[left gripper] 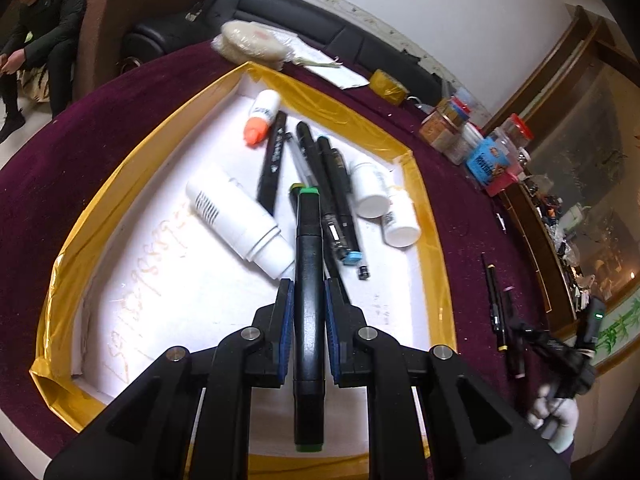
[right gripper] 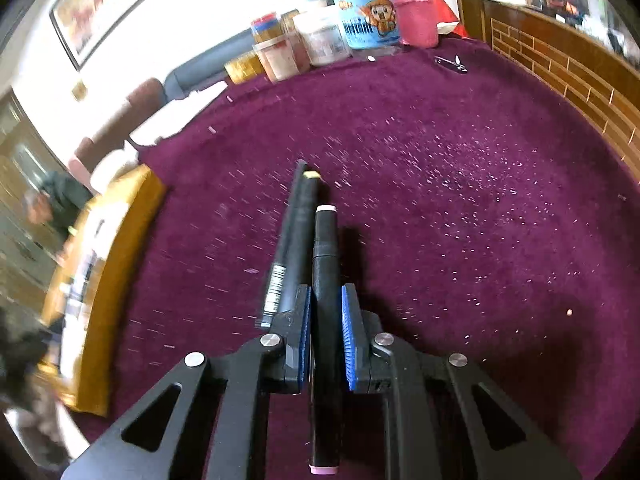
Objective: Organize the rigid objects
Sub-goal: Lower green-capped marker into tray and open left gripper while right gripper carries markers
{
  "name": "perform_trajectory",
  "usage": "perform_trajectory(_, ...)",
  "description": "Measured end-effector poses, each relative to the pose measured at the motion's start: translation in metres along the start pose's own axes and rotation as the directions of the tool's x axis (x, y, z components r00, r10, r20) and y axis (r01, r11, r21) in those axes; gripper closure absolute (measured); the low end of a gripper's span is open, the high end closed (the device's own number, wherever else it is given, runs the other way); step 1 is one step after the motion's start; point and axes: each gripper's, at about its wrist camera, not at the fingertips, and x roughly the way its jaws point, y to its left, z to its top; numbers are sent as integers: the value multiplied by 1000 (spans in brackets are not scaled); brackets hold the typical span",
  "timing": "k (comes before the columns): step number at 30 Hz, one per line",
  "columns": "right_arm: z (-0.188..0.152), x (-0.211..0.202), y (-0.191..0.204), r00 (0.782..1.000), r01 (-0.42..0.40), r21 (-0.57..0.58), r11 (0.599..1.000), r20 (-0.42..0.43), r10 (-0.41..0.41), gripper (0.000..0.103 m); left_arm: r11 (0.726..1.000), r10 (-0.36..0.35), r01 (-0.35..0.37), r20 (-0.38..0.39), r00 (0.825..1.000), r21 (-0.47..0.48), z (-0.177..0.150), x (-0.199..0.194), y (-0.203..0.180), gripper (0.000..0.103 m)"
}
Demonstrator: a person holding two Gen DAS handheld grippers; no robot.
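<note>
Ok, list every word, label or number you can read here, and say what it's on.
Nothing reads cleanly.
Tray floor: faint orange handwriting, illegible.
Orange-capped bottle: dark label print, blurred.
Blue tub: cartoon label, lettering blurred.
Yellow-tipped marker on the cloth: barcode, digits too small.

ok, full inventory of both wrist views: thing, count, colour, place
tray: 1, white, gold-taped rim, on purple table
green-capped marker: 1, black, in left tool, above tray
pink-capped marker: 1, black, between right tool's pads
yellow-capped marker: 1, black, on cloth beside it
white bottles: 3, in tray
glue bottle: 1, white, orange cap, tray's far end
loose markers and pens: several, black, tray centre
jars and tubs: cluster, mixed, far table edge
seated person: 1, dark clothes, background
left tool: shut on marker
right tool: pad contact unclear
</note>
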Motion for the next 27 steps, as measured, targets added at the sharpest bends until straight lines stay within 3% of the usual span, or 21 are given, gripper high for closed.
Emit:
perform_trajectory(5,4,-23,25,990,-141,-17,990,28,142,90,997,69,-70,-23,997,-31,5,12,9,90)
perform_trajectory(8,1,-29,52,974,-224,-50,973,8,225,90,996,70,-71,-26,997,-49,11,15,15,85)
perform_trajectory(11,1,-24,84,949,-313,-74,947,-42,311,90,996,52,-53,-6,999,-68,10,9,19,78)
perform_trajectory(15,-3,-2,135,890,-442,-64,895,-150,430,90,996,17,-15,22,1000,-88,8,-3,21,77)
perform_trajectory(17,-7,12,159,864,-480,-55,875,-206,461,90,996,10,-6,45,999,-93,7,-11,22,71)
perform_trajectory(18,-10,19,168,856,-488,-57,871,-227,465,90,995,11,-6,53,999,-95,7,-14,22,62)
perform_trajectory(23,-27,46,221,874,-446,-150,882,-283,394,90,995,2,7,92,996,-98,7,-29,27,59)
perform_trajectory(27,-31,67,237,912,-365,-186,912,-271,310,89,996,-9,20,119,993,-85,7,-39,29,59)
